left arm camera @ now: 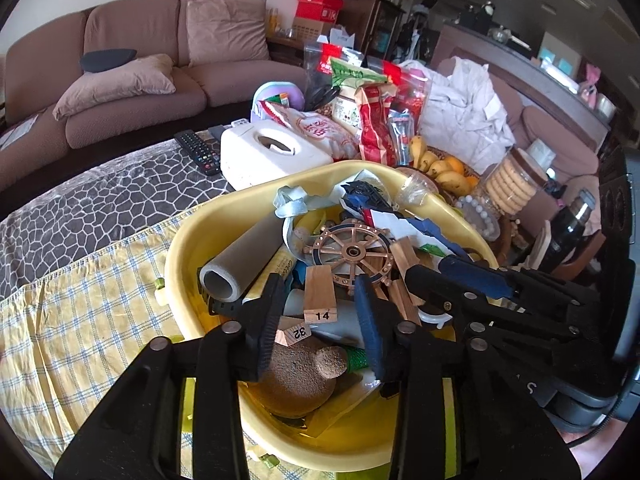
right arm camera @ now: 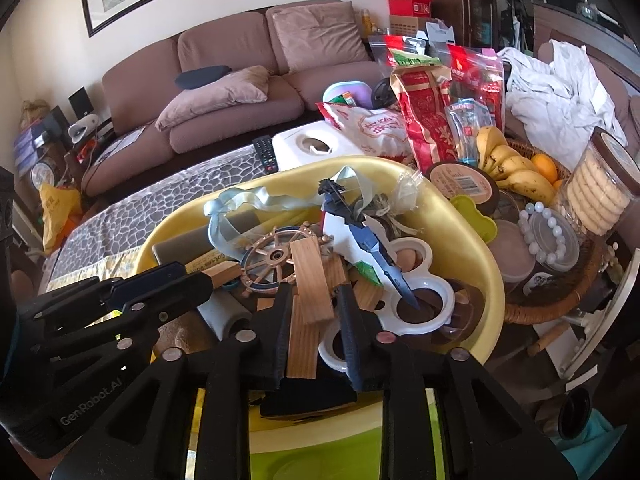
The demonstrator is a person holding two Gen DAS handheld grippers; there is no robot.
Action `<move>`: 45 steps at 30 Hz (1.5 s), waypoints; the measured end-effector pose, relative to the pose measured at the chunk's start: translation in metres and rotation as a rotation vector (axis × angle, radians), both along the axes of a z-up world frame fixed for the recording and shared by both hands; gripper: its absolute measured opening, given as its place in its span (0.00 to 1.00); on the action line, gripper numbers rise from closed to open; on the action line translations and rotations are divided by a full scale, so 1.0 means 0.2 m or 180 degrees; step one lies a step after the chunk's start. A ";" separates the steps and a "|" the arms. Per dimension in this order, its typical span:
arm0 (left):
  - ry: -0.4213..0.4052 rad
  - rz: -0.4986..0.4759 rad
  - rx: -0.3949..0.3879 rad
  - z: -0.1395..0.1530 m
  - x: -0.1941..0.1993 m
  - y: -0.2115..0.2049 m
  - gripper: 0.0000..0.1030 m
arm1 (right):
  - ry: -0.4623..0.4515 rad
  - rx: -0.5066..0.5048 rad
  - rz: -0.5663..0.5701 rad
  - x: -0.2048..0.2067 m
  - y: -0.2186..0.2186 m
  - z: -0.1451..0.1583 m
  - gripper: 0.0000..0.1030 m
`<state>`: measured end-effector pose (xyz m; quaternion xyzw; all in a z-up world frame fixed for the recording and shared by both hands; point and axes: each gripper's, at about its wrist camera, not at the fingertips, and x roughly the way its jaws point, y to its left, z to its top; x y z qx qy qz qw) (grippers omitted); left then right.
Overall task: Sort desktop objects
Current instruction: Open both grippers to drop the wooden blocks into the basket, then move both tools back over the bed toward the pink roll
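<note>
While poised low in frame over the yellow basin (left arm camera: 176, 256), left gripper (left arm camera: 320, 320) jaws apart, right gripper (right arm camera: 314, 320) jaws apart around a wooden block (right arm camera: 310, 292).

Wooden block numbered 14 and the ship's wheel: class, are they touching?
Cannot tell. In the left wrist view the wooden block numbered 14 overlaps the ship's wheel, but contact isn't plain.
</note>
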<state>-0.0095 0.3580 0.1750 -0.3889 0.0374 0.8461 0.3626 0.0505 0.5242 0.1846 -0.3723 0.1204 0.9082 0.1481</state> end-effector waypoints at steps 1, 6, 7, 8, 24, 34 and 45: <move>0.0013 0.0014 0.0013 0.01 0.00 -0.01 0.37 | 0.0013 0.0010 -0.0009 0.00 0.00 0.00 0.39; 0.0088 0.0160 0.0193 0.09 -0.01 -0.11 0.65 | 0.0093 0.0029 -0.0071 0.02 0.01 0.04 0.53; 0.0114 0.0186 0.0235 0.10 -0.01 -0.13 0.67 | 0.0108 0.0031 -0.0080 0.02 0.01 0.05 0.56; 0.0143 0.0215 0.0264 0.12 -0.01 -0.16 0.70 | 0.0127 0.0033 -0.0091 0.03 0.01 0.06 0.62; 0.0329 0.0789 0.0131 0.16 -0.06 -0.56 1.00 | 0.0276 0.0017 0.0071 -0.03 -0.12 0.11 1.00; 0.0290 0.1076 0.0038 0.11 -0.07 -0.86 1.00 | 0.0248 0.0084 0.0297 -0.12 -0.32 0.11 1.00; 0.0275 0.1362 -0.0101 0.05 -0.10 -1.22 1.00 | 0.0206 0.0113 0.0518 -0.25 -0.60 0.09 1.00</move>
